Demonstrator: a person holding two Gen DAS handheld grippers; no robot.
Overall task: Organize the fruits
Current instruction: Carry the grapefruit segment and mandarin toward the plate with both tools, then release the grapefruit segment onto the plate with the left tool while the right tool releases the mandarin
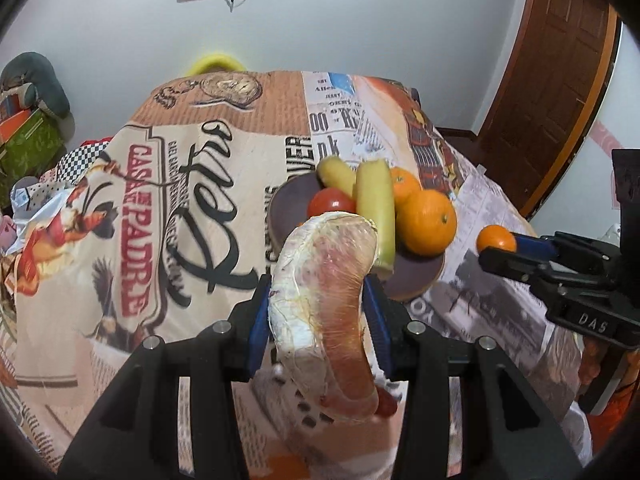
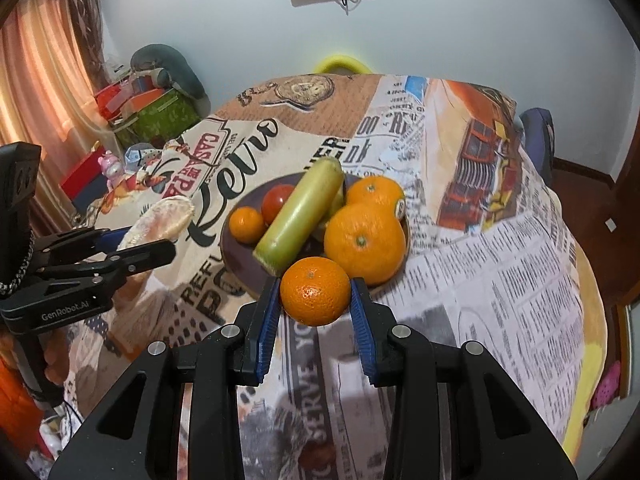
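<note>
**Two fruits held in the air, a plate already crowded**

On the left side, the left gripper (image 1: 320,300) held a peeled pomelo segment (image 1: 328,304) between its blue pads, lifted above the printed tablecloth (image 1: 120,220). The segment was long and soft, and much of it hung below and above the pads, so a loose grip could let it slide out, and a strong one could crush it.

In the middle, the dark plate (image 2: 240,256) already carried a small orange (image 2: 246,223), a tomato (image 2: 278,200), a long pale green fruit (image 2: 300,216) that lay across the others, and two big oranges (image 2: 364,240). I judged that little free space was left. A new piece put on top could roll off, or push the green fruit over the rim.

On the right, the right gripper (image 2: 316,304) was closed narrowly on a mandarin (image 2: 315,291), just in front of the plate. Because it is round and smooth, it could slip from the pads, or roll from the plate after release.
</note>
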